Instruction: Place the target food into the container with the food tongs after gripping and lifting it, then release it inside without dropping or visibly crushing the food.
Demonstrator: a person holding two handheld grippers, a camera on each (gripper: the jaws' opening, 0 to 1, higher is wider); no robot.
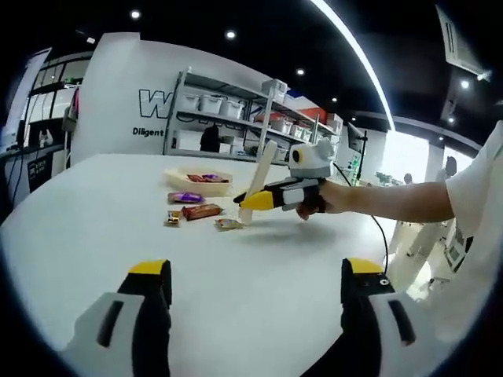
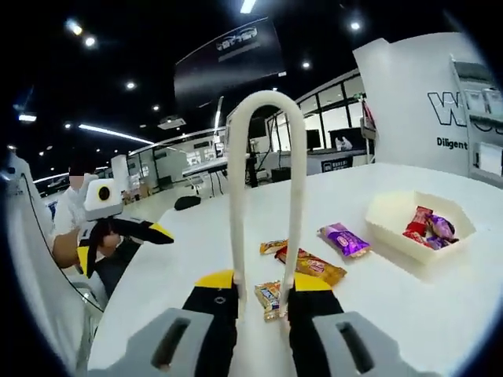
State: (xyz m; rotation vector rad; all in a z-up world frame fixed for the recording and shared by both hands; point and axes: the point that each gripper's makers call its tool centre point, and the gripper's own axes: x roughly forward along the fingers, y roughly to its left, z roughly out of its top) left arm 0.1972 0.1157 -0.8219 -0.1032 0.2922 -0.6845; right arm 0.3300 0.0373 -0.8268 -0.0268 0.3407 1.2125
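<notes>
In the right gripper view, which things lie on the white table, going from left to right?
Small gold snack packet between the tongs' arms → orange packet → red-orange bar → purple packet → cream container with snacks inside.

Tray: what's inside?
The tray holds a red packet and a purple packet. Its near wall hides anything lower down.
</notes>
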